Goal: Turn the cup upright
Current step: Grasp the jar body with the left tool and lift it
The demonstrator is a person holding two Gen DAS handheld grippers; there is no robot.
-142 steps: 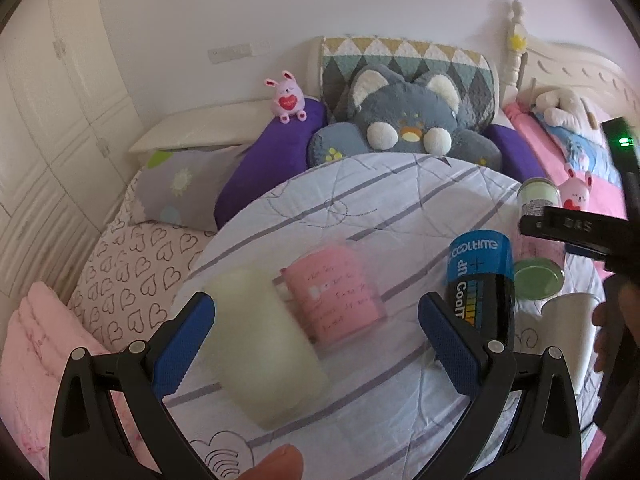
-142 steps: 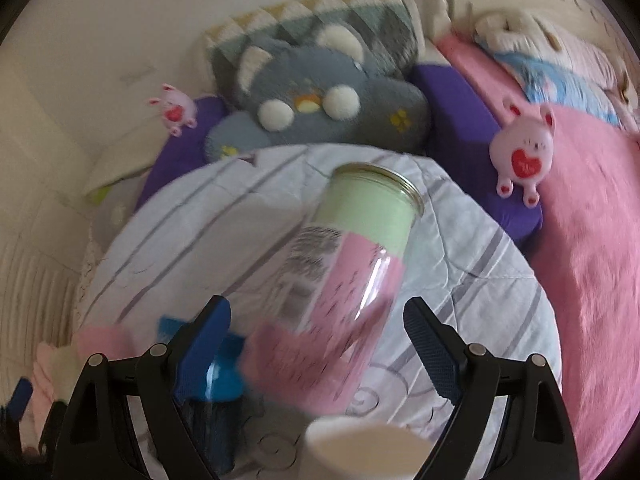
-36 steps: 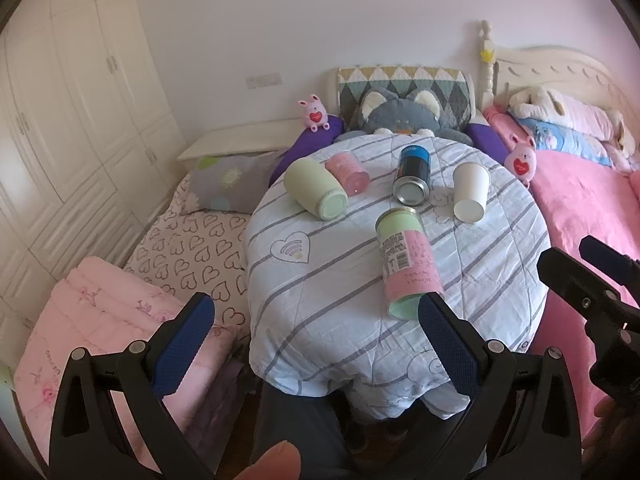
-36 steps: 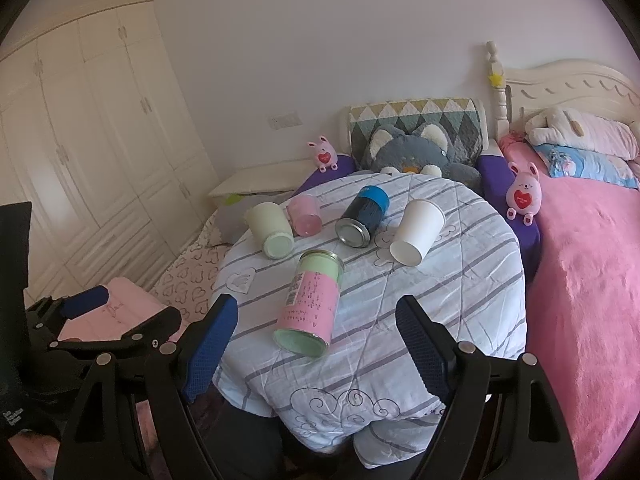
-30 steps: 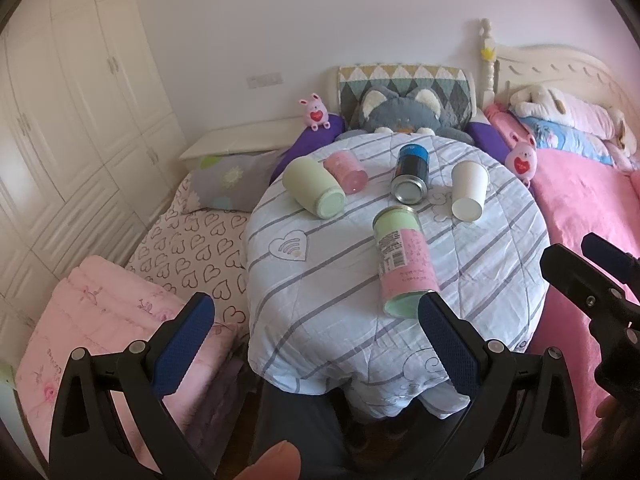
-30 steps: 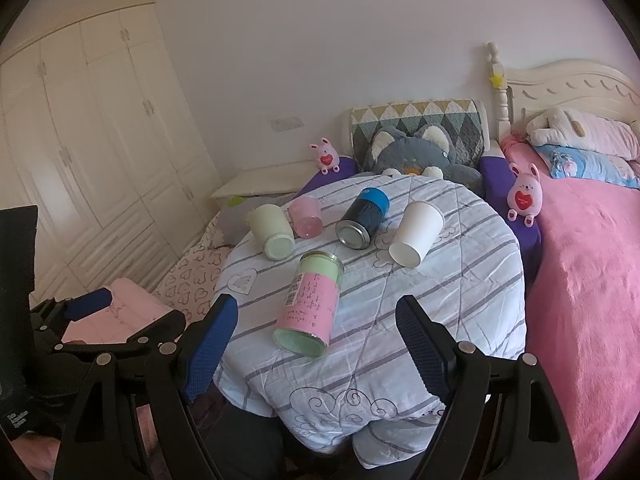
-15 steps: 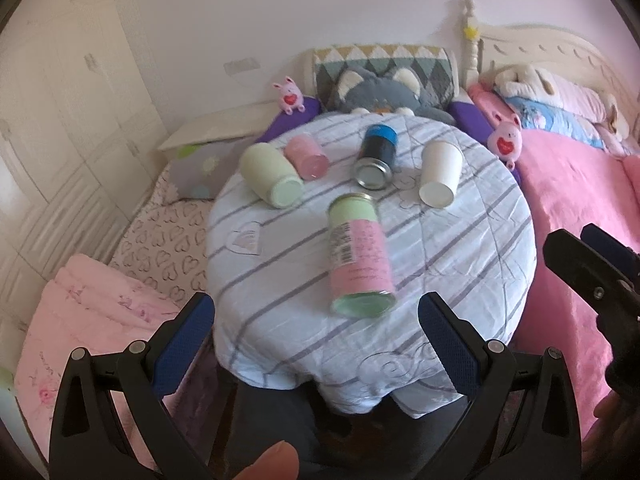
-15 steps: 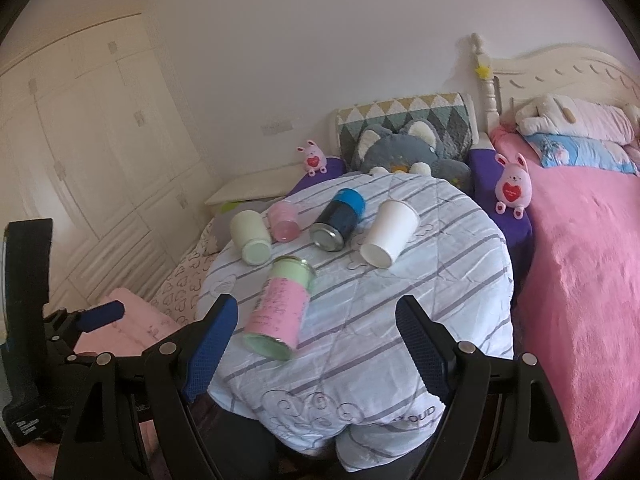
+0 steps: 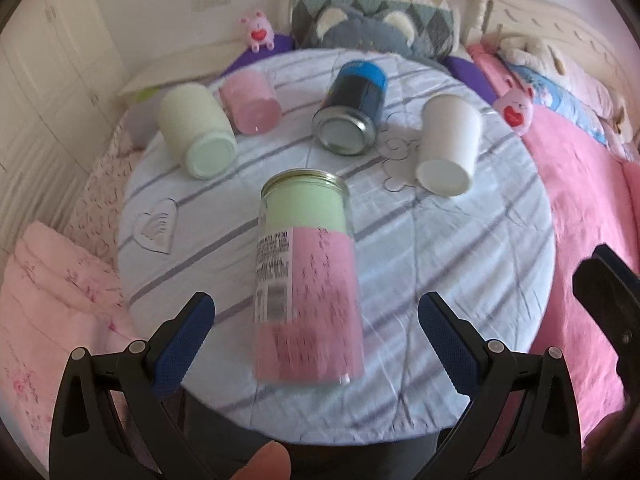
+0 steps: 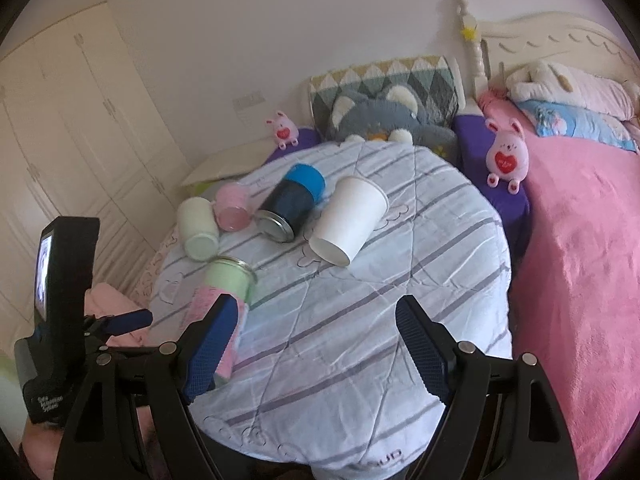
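Note:
Several cups lie on their sides on a round table [image 9: 460, 264] with a striped cloth. Nearest is a tall pink-and-green jar [image 9: 306, 276], also in the right wrist view [image 10: 226, 300]. Behind it lie a pale green cup [image 9: 196, 136], a pink cup [image 9: 252, 102], a dark can with a blue band [image 9: 354, 110] and a white paper cup [image 9: 448, 148]. My left gripper [image 9: 316, 340] is open, its jaws on either side of the jar's near end without touching. My right gripper [image 10: 312, 354] is open and empty over the table's front [image 10: 360, 320].
A bed with a pink blanket [image 10: 580, 260] runs along the right. A grey cat cushion [image 10: 384, 120] and purple pillows sit behind the table. Pink bedding [image 9: 48, 300] lies on the left, with white wardrobes [image 10: 60, 128] beyond. A pink bunny toy [image 10: 506, 156] sits at the bed's edge.
Both grippers have moved forward and down toward the table. The pink-and-green jar now lies between the left gripper's open jaws. The cups have not moved.

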